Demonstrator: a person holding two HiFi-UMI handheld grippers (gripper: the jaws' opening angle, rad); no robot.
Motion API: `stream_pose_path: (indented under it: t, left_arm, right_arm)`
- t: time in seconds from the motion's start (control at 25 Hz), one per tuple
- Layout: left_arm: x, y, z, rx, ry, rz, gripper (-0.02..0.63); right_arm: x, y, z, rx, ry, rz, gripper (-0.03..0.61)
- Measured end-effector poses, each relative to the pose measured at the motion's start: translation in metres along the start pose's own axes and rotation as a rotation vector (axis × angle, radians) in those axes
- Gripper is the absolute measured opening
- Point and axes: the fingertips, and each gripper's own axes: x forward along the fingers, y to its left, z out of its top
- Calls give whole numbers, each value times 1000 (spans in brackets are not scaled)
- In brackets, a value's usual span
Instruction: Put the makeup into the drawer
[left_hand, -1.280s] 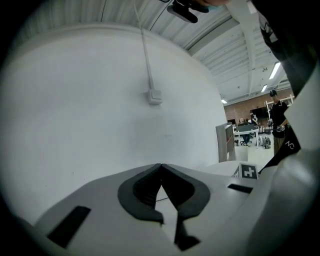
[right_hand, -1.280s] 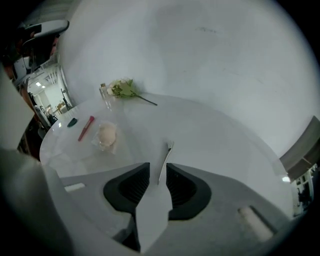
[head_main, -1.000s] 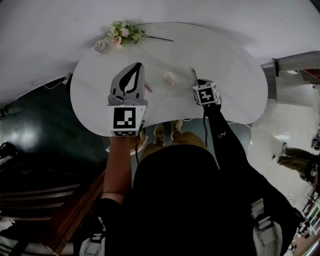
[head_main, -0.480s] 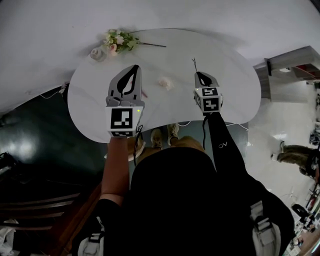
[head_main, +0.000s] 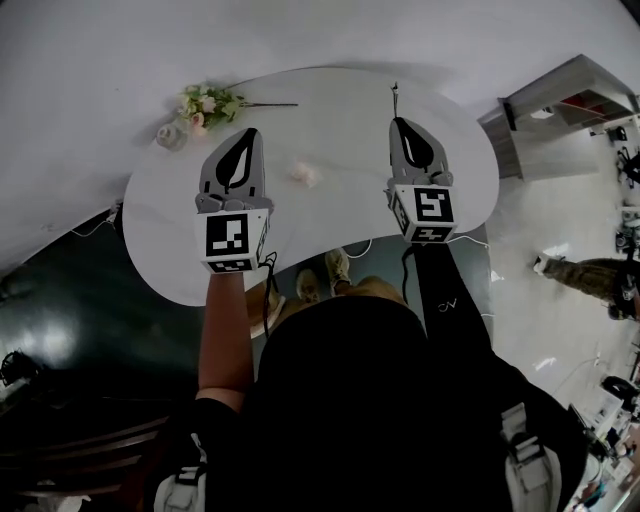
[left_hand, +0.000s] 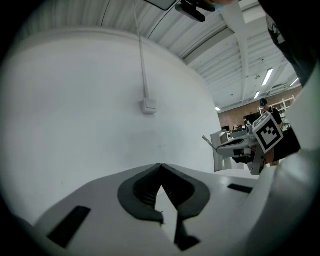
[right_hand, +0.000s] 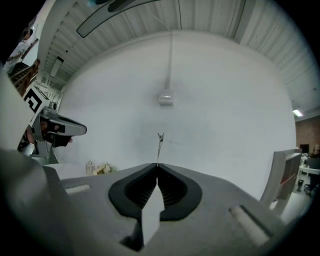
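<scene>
Over the white rounded table (head_main: 330, 215) both grippers point away from the person, well apart: the left gripper (head_main: 249, 132) has its jaws closed together with nothing between them, and the right gripper (head_main: 397, 120) pinches a thin makeup stick (head_main: 395, 100) that juts past its jaw tips, up off the tabletop. Near the table's far left edge lies a bunch of flowers (head_main: 205, 103), and between the grippers sits a small pale pink thing (head_main: 303, 173)
</scene>
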Motion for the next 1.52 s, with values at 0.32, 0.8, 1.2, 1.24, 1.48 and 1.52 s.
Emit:
stream_pose_path:
  t: [0.32,0.8,1.2,1.24,1.48,1.52]
  left_arm:
    - [-17,5,2,-13,3,55,9]
    - [-129,68,-20,-31,58,410,9]
    - [-257,112,-48,-16,136,622,9]
    - [-271,116,-49,-16,139,651,8]
    - [-359,131,-60,-29,178,789,9]
    - [-374,133,-63,-36,185,813,9]
  right_arm:
    - [-8,25,14,0,-45,92,12]
    - [19,159,24,-15,-95,484,12]
    - [1,309,35,-53,-104,748,12]
    - [-4,326,35,-60,-105,781,12]
    - [-38,417,41,-81,-117,950,12]
    - [-44,431,43,-82,-120,974,12]
